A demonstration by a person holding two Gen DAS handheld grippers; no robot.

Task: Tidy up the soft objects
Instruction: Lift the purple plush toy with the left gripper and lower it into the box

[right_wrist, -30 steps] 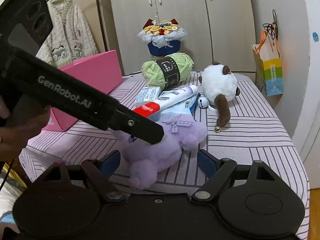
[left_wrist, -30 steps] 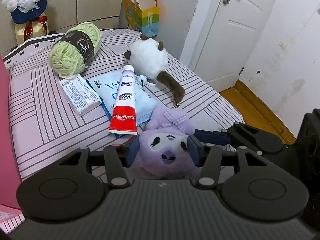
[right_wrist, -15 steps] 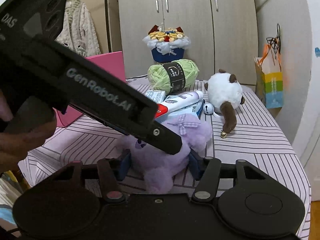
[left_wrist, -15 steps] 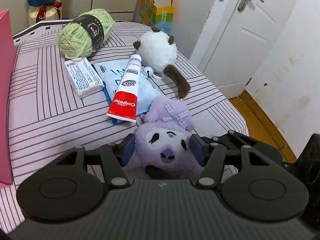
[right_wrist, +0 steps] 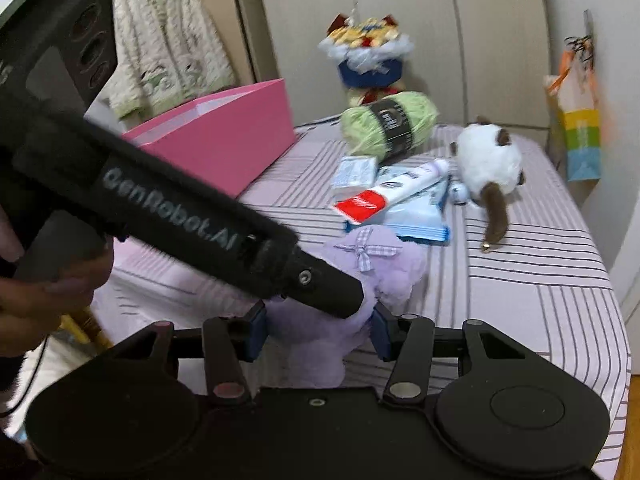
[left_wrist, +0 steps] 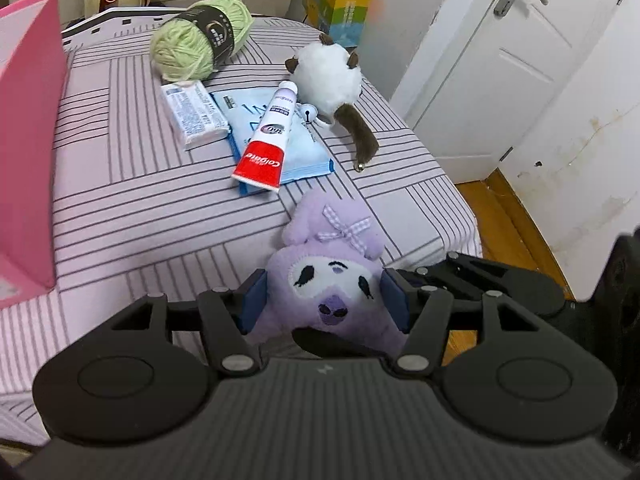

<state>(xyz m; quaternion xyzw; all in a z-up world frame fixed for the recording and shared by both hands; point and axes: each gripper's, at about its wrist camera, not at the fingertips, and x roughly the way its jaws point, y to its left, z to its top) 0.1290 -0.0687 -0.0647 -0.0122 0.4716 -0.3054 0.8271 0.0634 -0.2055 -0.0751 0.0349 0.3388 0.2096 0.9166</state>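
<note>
Gripping purple plush toy [left_wrist: 328, 284] with both claws at near edge of striped bed [left_wrist: 140, 208]: left gripper [left_wrist: 324, 300] is clamping face, right gripper [right_wrist: 318, 332], having just been narrowing, is pinching body. I'm judging lift toward pink box [right_wrist: 224, 136] comes next; coordinated raise needed. Left view is showing face; right view is showing box opening, my hand [right_wrist: 48, 280].

— Where does the left wrist view look from?
— From just behind its own claw, angled steeply down over the striped bed [left_wrist: 132, 216], close in; the door [left_wrist: 508, 80] stands beyond to the right.
— And the right?
— Lower and flatter, toward the wardrobe [right_wrist: 400, 20]. Both share the purple plush [left_wrist: 328, 280] and the yarn [right_wrist: 390, 126] beyond.
</note>
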